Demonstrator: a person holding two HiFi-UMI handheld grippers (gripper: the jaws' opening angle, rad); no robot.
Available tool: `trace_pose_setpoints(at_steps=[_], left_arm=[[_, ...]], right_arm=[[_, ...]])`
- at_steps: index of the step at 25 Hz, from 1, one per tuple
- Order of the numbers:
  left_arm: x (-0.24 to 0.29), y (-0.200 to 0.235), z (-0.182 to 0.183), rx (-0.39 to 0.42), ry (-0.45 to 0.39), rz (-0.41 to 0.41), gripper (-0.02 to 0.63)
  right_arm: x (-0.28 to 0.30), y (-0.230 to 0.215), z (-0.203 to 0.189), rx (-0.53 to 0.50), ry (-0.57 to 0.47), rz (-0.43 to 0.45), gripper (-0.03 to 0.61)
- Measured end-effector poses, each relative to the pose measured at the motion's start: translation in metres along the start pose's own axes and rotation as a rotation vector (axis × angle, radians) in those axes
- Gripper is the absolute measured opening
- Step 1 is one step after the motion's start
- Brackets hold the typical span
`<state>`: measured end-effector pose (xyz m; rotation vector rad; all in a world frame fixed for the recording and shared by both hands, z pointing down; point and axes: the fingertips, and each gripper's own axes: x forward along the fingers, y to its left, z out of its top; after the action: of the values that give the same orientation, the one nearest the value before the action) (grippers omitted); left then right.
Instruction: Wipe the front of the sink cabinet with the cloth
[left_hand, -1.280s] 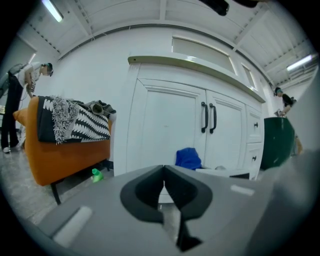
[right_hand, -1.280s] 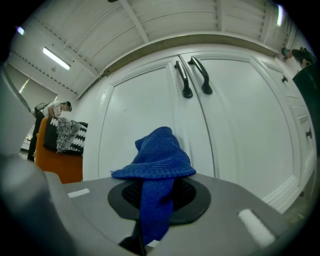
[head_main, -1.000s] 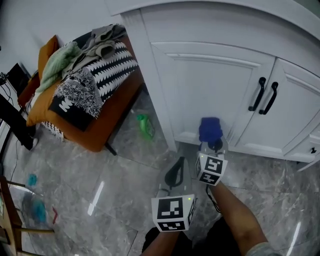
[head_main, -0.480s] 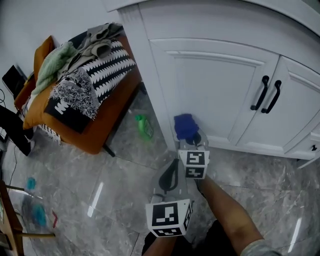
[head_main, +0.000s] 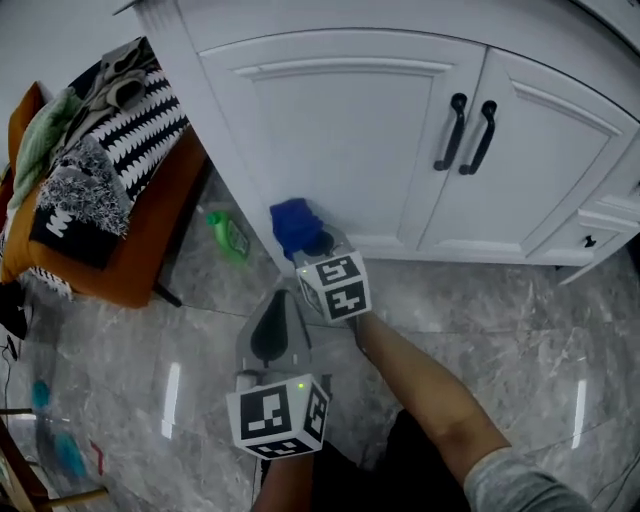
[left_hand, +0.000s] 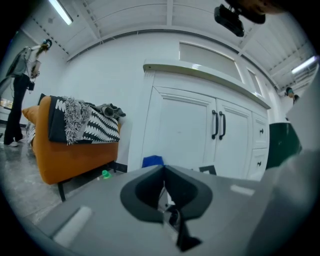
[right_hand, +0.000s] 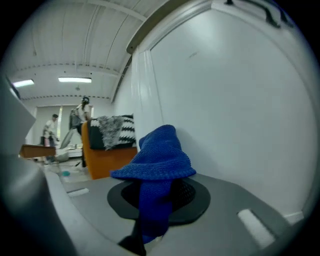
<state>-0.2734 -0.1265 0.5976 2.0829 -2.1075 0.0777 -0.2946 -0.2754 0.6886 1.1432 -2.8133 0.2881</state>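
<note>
The white sink cabinet (head_main: 340, 140) fills the top of the head view, with two doors and a pair of black handles (head_main: 470, 135). My right gripper (head_main: 308, 243) is shut on a blue knitted cloth (head_main: 294, 224), which is pressed against the lower left corner of the left door. In the right gripper view the blue cloth (right_hand: 157, 165) bunches over the jaws, right beside the white door panel (right_hand: 240, 110). My left gripper (head_main: 274, 325) hangs lower over the floor, shut and holding nothing. Its view shows the sink cabinet (left_hand: 185, 130) ahead and the cloth (left_hand: 152, 161) low at its base.
An orange seat (head_main: 120, 250) piled with patterned blankets (head_main: 110, 150) stands left of the cabinet. A green bottle (head_main: 228, 234) lies on the grey marble floor (head_main: 500, 310) near the cabinet's corner. Small drawers (head_main: 590, 235) sit at the cabinet's right. People stand far off in both gripper views.
My right gripper has slid the blue cloth leftward along the bottom of the left door, towards the cabinet's corner. The head view has swung to follow; the left gripper stays low.
</note>
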Motion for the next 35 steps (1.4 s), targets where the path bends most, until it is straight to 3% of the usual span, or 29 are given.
trace_pose_setpoints(at_steps=[3,7,11,16,22,28,31,35], left_arm=[[0.005,-0.013,-0.005,-0.002,0.009,-0.017,0.011],[0.018,-0.028,-0.004,-0.002,0.011,-0.047,0.011],[0.034,-0.059,-0.002,0.035,-0.009,-0.084,0.011],[0.046,-0.113,-0.011,0.102,-0.007,-0.166,0.011],[0.053,-0.154,-0.030,0.159,0.046,-0.211,0.011],[0.044,-0.172,-0.040,0.224,0.145,-0.218,0.011],[0.032,-0.180,-0.014,0.276,0.189,-0.254,0.011],[0.006,-0.188,0.068,0.323,0.170,-0.312,0.011]], right_arm=[[-0.020,0.006,-0.008,-0.052,0.071,0.110,0.074],[-0.068,-0.011,0.015,-0.054,0.041,0.124,0.075],[-0.127,-0.043,0.047,-0.117,-0.011,0.109,0.077],[-0.227,-0.100,0.063,-0.123,-0.084,0.026,0.077],[-0.320,-0.153,0.070,-0.124,-0.062,-0.101,0.077],[-0.365,-0.173,0.094,-0.119,-0.020,-0.189,0.077],[-0.394,-0.179,0.115,-0.108,0.025,-0.233,0.077],[-0.432,-0.187,0.161,-0.059,0.109,-0.277,0.077]])
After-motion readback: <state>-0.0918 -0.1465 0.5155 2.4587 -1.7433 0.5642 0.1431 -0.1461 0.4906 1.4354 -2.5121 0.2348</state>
